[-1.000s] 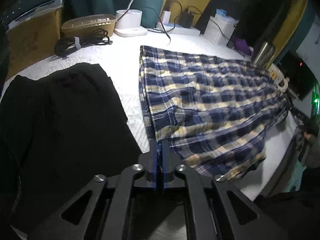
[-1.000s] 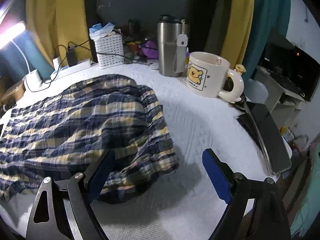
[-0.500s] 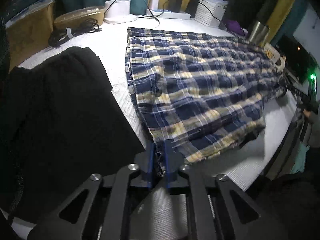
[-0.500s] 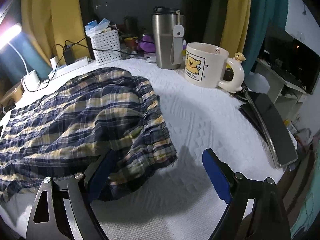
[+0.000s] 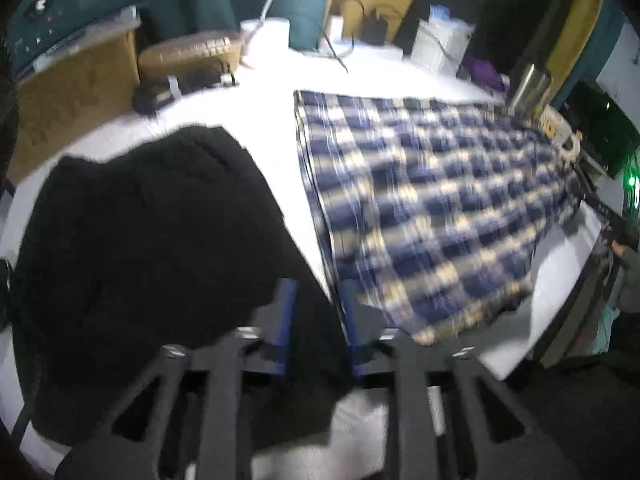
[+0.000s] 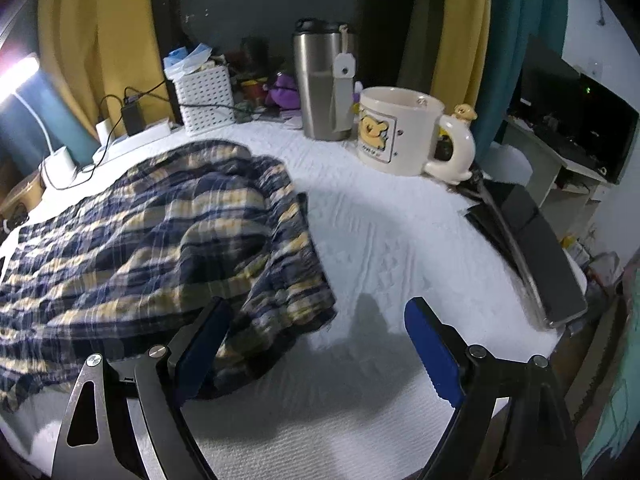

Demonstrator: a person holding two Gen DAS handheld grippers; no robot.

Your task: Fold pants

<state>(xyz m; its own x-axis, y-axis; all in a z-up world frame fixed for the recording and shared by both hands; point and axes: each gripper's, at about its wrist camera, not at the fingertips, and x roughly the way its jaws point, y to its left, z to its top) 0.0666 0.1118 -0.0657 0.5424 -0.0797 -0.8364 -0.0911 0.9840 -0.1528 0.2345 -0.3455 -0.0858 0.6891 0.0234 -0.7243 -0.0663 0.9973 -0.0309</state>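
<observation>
Left tongs (image 5: 316, 312) opening, nothing between them; plaid pants (image 5: 432, 208) at 2 o'clock, folded lengthwise, cross-fold left. Black garment (image 5: 152, 248) at 9 o'clock on white-covered worktop (image 5: 256, 120).

Right tongs (image 6: 316, 344) wide, empty; pants' bunched end (image 6: 280, 240) at 10 o'clock. Bear mug (image 6: 400, 132), steel tumbler (image 6: 320, 92) at 12; yellow curtains (image 6: 92, 32) behind.

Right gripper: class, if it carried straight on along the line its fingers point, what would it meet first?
Probably the white table cover: the open right gripper points down at bare cloth just beside the plaid pants edge. Depth is uncertain.
</observation>
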